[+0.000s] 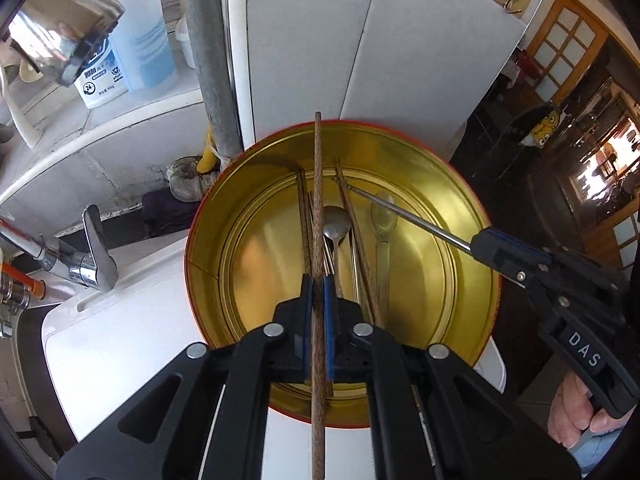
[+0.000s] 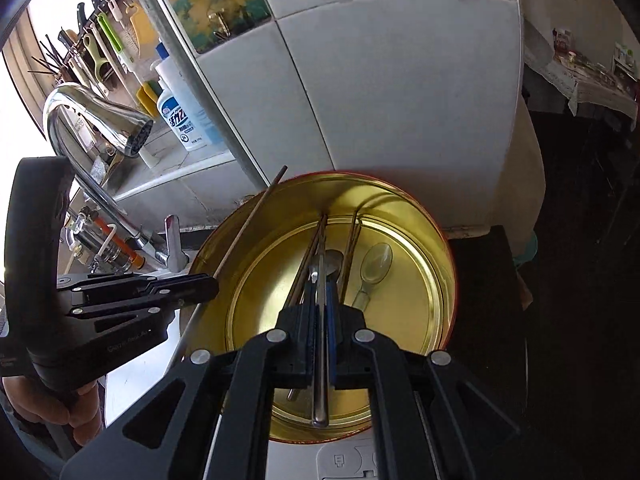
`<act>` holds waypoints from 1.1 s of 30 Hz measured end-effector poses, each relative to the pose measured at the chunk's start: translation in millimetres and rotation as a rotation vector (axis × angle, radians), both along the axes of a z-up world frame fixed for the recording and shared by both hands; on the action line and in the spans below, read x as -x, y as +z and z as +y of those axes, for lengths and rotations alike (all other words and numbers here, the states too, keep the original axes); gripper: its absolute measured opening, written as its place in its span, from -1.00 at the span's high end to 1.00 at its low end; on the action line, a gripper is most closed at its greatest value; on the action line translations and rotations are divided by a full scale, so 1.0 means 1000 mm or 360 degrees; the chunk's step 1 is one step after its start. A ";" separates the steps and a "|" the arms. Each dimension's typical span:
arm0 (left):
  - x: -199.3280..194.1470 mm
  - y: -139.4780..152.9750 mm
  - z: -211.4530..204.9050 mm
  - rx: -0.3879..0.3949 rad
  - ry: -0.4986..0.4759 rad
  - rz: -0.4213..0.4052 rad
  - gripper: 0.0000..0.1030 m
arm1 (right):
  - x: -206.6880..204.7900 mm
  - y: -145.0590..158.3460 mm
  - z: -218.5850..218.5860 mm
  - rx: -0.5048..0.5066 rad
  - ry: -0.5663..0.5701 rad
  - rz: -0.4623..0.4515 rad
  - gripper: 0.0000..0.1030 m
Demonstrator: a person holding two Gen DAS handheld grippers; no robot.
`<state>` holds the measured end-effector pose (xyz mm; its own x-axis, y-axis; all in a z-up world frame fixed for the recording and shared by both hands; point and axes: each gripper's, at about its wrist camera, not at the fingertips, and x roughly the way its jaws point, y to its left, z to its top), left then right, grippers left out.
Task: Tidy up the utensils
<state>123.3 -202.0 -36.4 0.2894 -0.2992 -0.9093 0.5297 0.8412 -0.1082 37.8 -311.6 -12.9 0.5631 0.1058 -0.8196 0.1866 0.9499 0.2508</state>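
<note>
A round gold tin (image 1: 472, 236) (image 2: 432, 312) holds several brown chopsticks (image 1: 362, 248) (image 2: 352, 248), a metal spoon (image 1: 336, 220) (image 2: 334, 260) and a clear plastic spoon (image 1: 384, 216) (image 2: 376, 260). My left gripper (image 1: 319, 284) (image 2: 214, 280) is shut on a brown wooden chopstick (image 1: 318, 200) (image 2: 250, 220) held over the tin's left side. My right gripper (image 2: 320, 284) (image 1: 476, 242) is shut on a metal chopstick (image 1: 408, 216) (image 2: 320, 360) that points into the tin.
The tin stands on a white appliance top (image 1: 120, 344) against a white tiled wall (image 1: 400, 40). A chrome tap (image 2: 96, 120) (image 1: 72, 264), detergent bottles (image 1: 132, 28) (image 2: 180, 116) and hanging kitchen tools (image 2: 100, 40) are to the left. A dark room lies to the right.
</note>
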 end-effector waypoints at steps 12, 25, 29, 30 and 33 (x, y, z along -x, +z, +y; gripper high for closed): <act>-0.022 -0.042 -0.022 -0.0149 -0.0033 0.0040 0.89 | -0.031 -0.040 -0.005 -0.0046 -0.0008 0.0176 0.89; 0.004 -0.030 -0.022 -0.0363 -0.0179 -0.0148 -0.61 | -0.019 -0.007 0.000 0.0176 -0.0001 0.0063 -0.63; 0.006 -0.028 -0.021 -0.0367 -0.0176 -0.0150 -0.61 | -0.017 -0.008 0.007 0.0198 0.0051 0.0078 -0.66; 0.007 -0.028 -0.021 -0.0364 -0.0176 -0.0146 -0.61 | -0.017 -0.008 0.008 0.0201 0.0056 0.0080 -0.66; 0.008 -0.028 -0.021 -0.0364 -0.0173 -0.0144 -0.61 | -0.016 -0.010 0.009 0.0198 0.0063 0.0087 -0.66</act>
<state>115.7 -223.0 -64.7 0.3497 -0.1226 -0.9288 0.6172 0.7760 0.1299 53.5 -302.8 -22.4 0.5148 0.0224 -0.8570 0.1588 0.9799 0.1210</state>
